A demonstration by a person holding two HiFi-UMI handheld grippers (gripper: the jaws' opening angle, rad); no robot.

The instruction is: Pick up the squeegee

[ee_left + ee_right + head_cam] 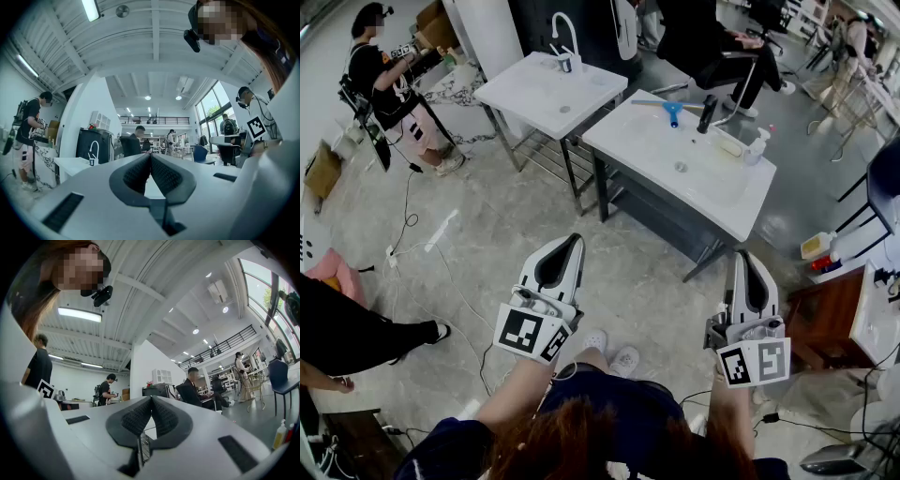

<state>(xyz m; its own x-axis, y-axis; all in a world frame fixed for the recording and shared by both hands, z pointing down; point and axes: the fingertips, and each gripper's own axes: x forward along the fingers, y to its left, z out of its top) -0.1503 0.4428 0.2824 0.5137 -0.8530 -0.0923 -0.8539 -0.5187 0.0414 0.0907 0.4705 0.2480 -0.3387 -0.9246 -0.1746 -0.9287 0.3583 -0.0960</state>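
The squeegee (671,111), with a blue handle and a long thin blade, lies at the back of the right-hand white sink table (712,187), next to a black faucet (707,112). Both grippers are held low over the floor, well short of that table. In the head view my left gripper (572,241) points toward the tables with its jaws together and nothing between them. My right gripper (741,255) is likewise shut and empty. The left gripper view shows my left gripper (150,155) with its pads closed, and the right gripper view shows my right gripper (151,399) the same.
A second white sink table (525,103) with a white faucet (565,37) stands to the left. A soap dispenser (757,148) and a yellow block (729,145) sit on the right table. A person (394,84) stands far left. Cables (412,234) cross the floor. A wooden cabinet (825,319) is at right.
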